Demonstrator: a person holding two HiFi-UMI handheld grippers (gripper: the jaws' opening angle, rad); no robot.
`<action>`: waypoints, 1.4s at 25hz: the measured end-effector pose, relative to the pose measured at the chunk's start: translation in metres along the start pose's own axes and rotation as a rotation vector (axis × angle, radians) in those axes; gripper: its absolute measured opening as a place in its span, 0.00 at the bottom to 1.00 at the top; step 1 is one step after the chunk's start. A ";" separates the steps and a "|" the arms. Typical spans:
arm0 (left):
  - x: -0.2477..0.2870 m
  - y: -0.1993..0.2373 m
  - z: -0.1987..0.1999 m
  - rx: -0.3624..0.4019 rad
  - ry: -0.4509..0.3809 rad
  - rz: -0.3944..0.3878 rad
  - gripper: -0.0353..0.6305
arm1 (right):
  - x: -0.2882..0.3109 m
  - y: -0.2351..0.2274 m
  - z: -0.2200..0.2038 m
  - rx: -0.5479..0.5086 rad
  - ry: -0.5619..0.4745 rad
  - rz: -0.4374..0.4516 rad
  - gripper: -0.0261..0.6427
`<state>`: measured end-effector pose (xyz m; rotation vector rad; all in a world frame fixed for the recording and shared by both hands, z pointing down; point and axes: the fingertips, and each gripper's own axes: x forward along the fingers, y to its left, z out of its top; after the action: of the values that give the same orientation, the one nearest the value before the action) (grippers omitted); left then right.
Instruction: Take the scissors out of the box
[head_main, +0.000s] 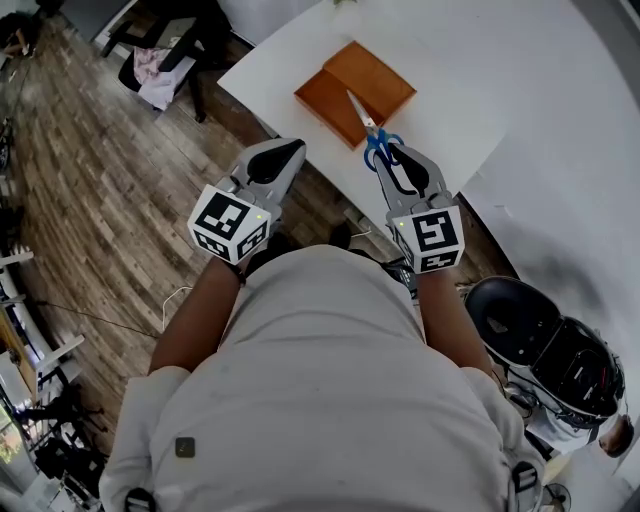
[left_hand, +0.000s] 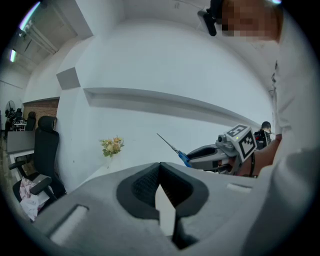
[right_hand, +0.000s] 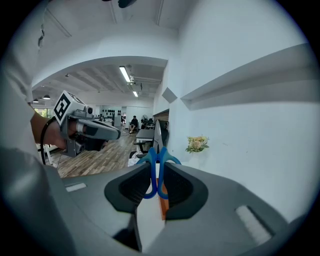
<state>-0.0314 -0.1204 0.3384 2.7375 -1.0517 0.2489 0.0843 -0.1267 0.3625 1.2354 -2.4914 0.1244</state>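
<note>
An orange-brown box (head_main: 378, 78) lies open on the white table (head_main: 470, 90). Blue-handled scissors (head_main: 370, 130) hang in the air near the table's front edge, blades pointing toward the box. My right gripper (head_main: 392, 158) is shut on their handle loops, and in the right gripper view the scissors (right_hand: 156, 159) stand upright between its jaws (right_hand: 156, 172). To its left my left gripper (head_main: 278, 158) is shut and holds nothing, hovering over the floor just off the table's edge. In the left gripper view the left gripper (left_hand: 160, 169) shows closed jaws, and the scissors (left_hand: 172, 146) show at the right.
A small bunch of flowers (right_hand: 196, 144) stands at the table's far side. Beyond the table's left corner are a black office chair (head_main: 165, 50) and wooden floor (head_main: 90, 190). A dark round bin (head_main: 515, 325) stands on the floor at the lower right.
</note>
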 end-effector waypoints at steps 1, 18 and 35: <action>-0.006 0.003 0.001 0.002 0.001 -0.008 0.06 | 0.001 0.006 0.002 0.005 -0.001 -0.009 0.19; -0.118 0.008 -0.016 0.015 0.006 -0.229 0.06 | -0.052 0.134 0.021 0.079 -0.012 -0.220 0.19; -0.115 -0.084 -0.027 0.068 0.018 -0.209 0.06 | -0.136 0.129 -0.007 0.065 -0.066 -0.190 0.19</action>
<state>-0.0612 0.0204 0.3279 2.8716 -0.7578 0.2798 0.0603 0.0567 0.3313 1.5185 -2.4267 0.1185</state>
